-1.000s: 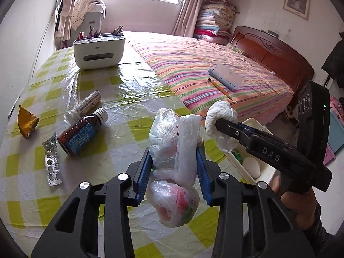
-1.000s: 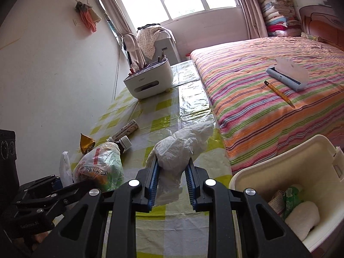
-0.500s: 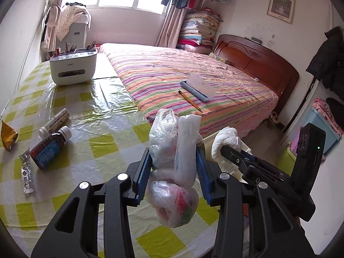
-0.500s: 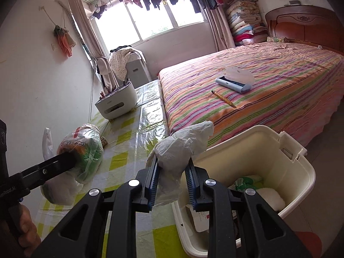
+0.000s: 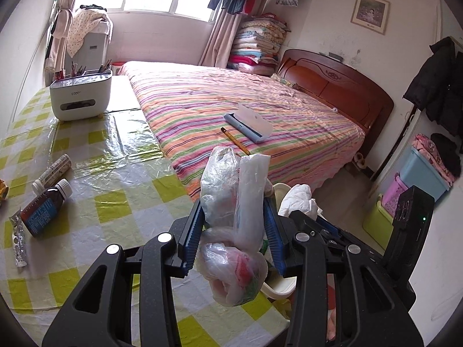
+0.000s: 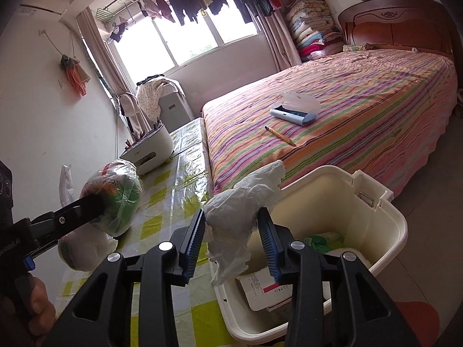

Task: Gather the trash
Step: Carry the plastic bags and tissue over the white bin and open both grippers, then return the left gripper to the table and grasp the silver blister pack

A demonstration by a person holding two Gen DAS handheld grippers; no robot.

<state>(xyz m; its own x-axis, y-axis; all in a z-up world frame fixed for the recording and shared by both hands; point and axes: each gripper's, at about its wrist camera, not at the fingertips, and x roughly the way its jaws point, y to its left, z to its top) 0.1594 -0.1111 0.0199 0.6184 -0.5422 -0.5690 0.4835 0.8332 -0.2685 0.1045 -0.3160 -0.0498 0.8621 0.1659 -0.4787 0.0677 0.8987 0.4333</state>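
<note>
Beside the bed, one white bin (image 6: pixel 387 225) holds a printed carton, a green wrapper and white paper. Two grippers: left gripper (image 5: pixel 235 238) clenched on one knotted plastic bag (image 5: pixel 234 219), long axis upright, over the table edge; right gripper (image 6: pixel 231 238), jaws just opening, pads off one crumpled tissue (image 6: pixel 246 202) above the bin, pointing up-right.

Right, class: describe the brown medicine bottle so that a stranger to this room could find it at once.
Start at the table with the yellow-checked cloth beside the striped bed. Near its left edge, the brown medicine bottle lies on its side between a white tube and a foil blister strip. Only it has dark glass, a blue label and a white cap.
</note>
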